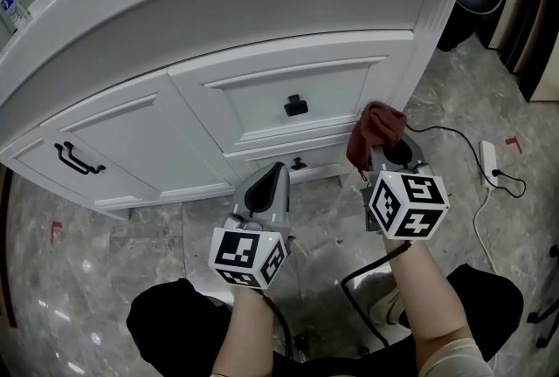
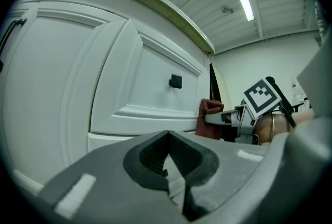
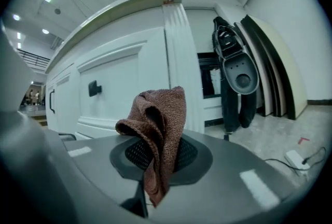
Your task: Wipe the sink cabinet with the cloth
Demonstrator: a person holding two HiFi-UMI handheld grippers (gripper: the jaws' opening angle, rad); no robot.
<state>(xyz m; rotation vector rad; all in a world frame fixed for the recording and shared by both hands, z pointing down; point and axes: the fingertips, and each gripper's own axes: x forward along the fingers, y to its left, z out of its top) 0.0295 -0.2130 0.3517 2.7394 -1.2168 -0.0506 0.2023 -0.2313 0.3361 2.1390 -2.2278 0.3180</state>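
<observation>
Facing the white sink cabinet (image 1: 262,35) from the head view, over grey marbled floor (image 1: 113,236). Noted on cabinet front: drawer with a black square knob (image 1: 295,106), a second small knob (image 1: 298,163) just below it, and a door at left with a black bar handle (image 1: 79,160).

Right gripper (image 1: 384,159):
- jaws clamped on a reddish-brown knit cloth (image 1: 376,133)
- in right gripper view, cloth (image 3: 161,135) pinched at its lower edge between the pads of the right gripper (image 3: 155,166), upper part standing up in a folded bunch and flopping left
- held low, close to the cabinet's right corner post, beside the lower right of the drawer front
- cloth-to-cabinet contact: cannot tell

Left gripper (image 1: 271,179):
- jaws drawn together at the tips, nothing between them, confirmed in left gripper view (image 2: 167,158)
- pointed at the lower cabinet front, left of the right gripper and apart from it
- from its own view, right gripper (image 2: 228,119) and cloth (image 2: 207,116) visible to the side, against the cabinet's right edge

Also logged: white power strip (image 1: 487,159) with cable lying on floor to the right, well apart from the cabinet
</observation>
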